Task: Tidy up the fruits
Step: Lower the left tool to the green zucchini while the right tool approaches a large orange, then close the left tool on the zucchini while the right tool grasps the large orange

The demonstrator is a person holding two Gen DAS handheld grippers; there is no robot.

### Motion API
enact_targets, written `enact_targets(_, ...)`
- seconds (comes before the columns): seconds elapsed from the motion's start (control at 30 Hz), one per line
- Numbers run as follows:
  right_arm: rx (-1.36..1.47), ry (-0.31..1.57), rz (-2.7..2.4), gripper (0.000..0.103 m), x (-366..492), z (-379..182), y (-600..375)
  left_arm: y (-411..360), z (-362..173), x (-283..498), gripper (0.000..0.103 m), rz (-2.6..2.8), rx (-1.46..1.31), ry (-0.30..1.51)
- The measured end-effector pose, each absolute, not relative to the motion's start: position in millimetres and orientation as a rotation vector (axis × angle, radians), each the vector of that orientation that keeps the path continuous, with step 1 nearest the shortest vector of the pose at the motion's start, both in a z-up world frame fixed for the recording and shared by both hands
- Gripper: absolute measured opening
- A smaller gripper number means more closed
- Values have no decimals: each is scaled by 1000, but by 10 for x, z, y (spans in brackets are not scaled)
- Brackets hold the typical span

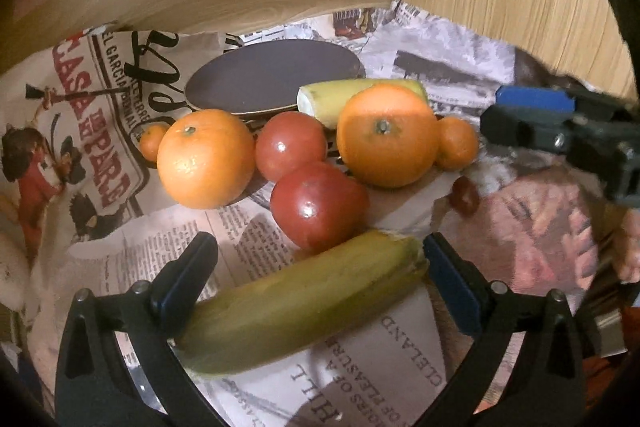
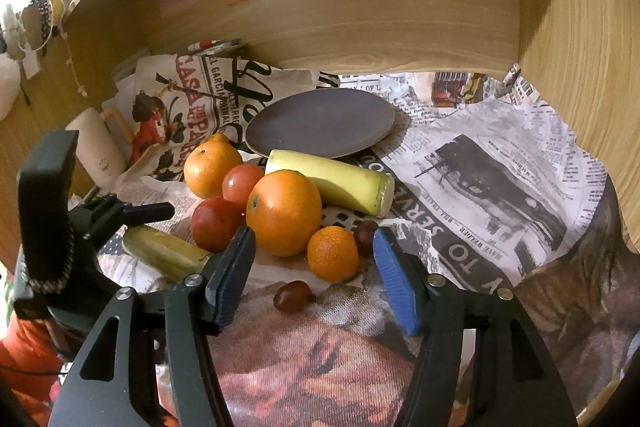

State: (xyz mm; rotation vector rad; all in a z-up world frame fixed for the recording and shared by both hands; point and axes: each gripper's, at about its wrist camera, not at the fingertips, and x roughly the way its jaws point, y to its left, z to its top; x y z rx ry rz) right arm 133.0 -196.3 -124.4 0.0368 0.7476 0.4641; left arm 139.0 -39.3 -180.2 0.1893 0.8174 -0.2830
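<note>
Left wrist view | left gripper spread wide around banana piece, ungripped | right gripper held open, empty | risk: banana piece bruised if clamped hard.

Oranges, tomatoes, bananas (peeled ends) clustered on newspaper

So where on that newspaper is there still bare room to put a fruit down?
The dark plate is bare. The newspaper right of the pale banana piece is free as far as the wooden side wall. Crowded: the oranges and tomatoes huddle in front of the plate, with grapes near the right tool.
</note>
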Motion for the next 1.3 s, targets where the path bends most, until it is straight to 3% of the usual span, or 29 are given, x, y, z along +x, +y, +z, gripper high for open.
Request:
enact_targets(0.43,-14,736,475,58,1360,-1216,-1890,61,-1804,1276,101,-168,149,810)
enact_targets(0.63,-30,741,499,58,1356,-1220,-1779,513,-1896,1468,94,-87,11,869)
enact_targets(1.13,-113,779,518,58,1444,-1235,-1606,631,-1739,1102,93,-134,16,855)
enact_targets(1.3,-157,801,535,58,1547,-1264,-1505,730,-1812,1000,81,-142,28,873)
